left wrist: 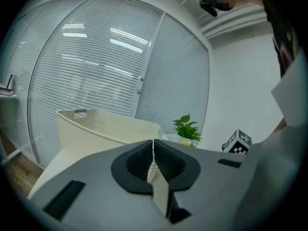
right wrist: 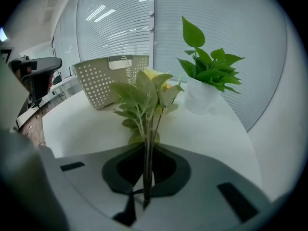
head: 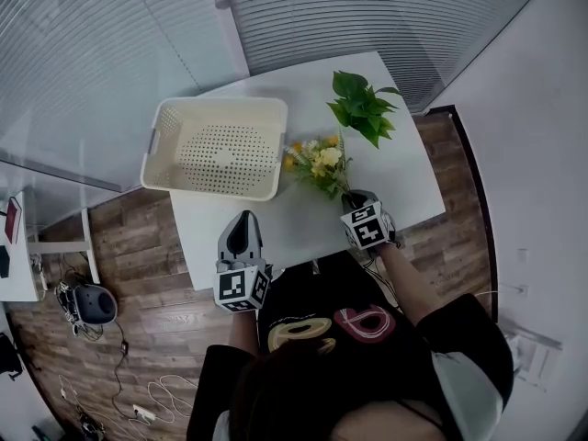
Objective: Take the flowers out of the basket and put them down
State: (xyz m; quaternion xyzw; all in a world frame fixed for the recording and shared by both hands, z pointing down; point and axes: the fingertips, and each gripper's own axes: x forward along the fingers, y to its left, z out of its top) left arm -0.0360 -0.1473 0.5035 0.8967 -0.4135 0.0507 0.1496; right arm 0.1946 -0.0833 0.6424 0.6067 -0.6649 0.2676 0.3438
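The right gripper (head: 355,200) has its jaws pinched tight on the thin green stems of the small bunch of yellow and white flowers (head: 317,162). The flower heads fan out just ahead of it over the white tabletop (head: 276,228), clear of the cream perforated plastic basket (head: 216,107), which sits ahead and to its left and looks empty. So the lift-out looks done, and what's left, I'd say, is lowering the bunch onto the table and letting go; the left gripper (head: 243,232) hangs by the table's near edge, jaws together on nothing.
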